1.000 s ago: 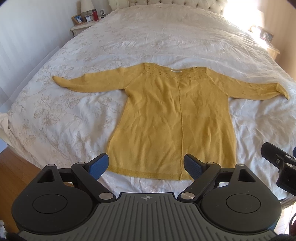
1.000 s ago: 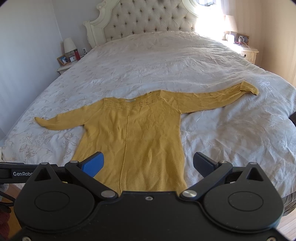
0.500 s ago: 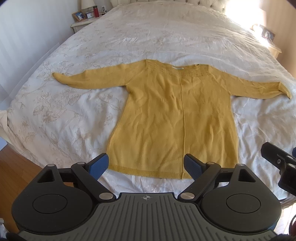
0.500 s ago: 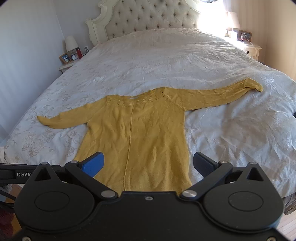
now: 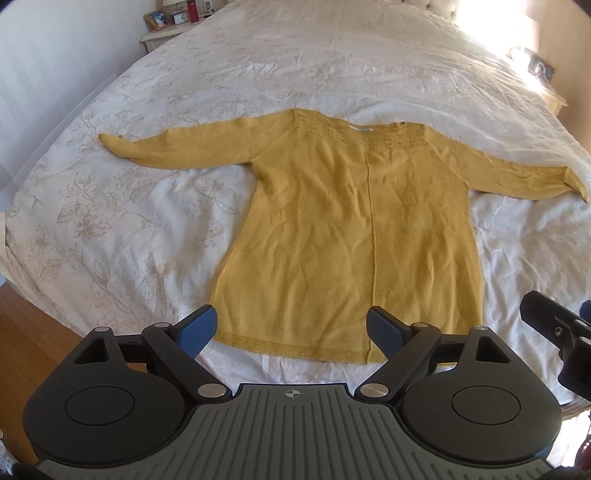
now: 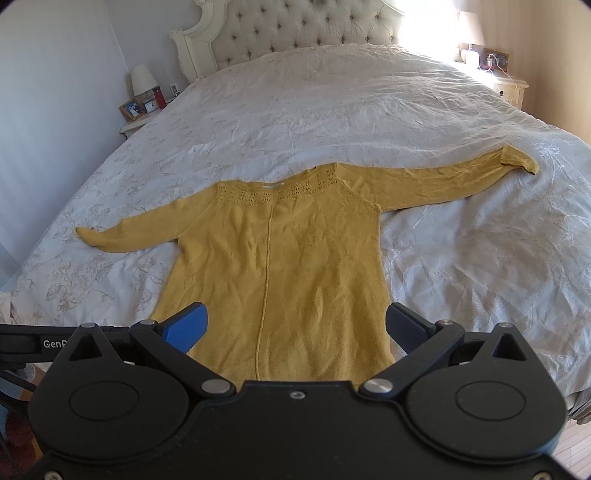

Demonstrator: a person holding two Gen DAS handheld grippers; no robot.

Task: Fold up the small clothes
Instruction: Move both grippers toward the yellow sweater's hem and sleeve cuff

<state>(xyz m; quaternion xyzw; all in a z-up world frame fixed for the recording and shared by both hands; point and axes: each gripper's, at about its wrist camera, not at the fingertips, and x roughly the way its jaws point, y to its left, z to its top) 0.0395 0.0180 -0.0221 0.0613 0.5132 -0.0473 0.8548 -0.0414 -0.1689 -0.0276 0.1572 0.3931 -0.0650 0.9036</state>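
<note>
A mustard-yellow long-sleeved knit top (image 5: pixel 354 236) lies flat on the white bed (image 5: pixel 110 236), neck away from me, both sleeves spread out sideways. It also shows in the right wrist view (image 6: pixel 280 266). My left gripper (image 5: pixel 291 330) is open and empty, hovering just short of the hem at the bed's near edge. My right gripper (image 6: pixel 295 326) is open and empty, above the lower part of the top. Part of the right gripper shows at the right edge of the left wrist view (image 5: pixel 557 332).
The bed has a tufted headboard (image 6: pixel 295 33). A nightstand with a lamp, a photo frame and a red bottle (image 6: pixel 147 107) stands at the left; another nightstand with a lamp (image 6: pixel 495 74) at the right. Wooden floor (image 5: pixel 33 332) lies beside the bed's near left corner.
Both grippers have moved slightly forward and closer to the bed, so the top looks larger and nearer. Both stay open. The top has not moved.
</note>
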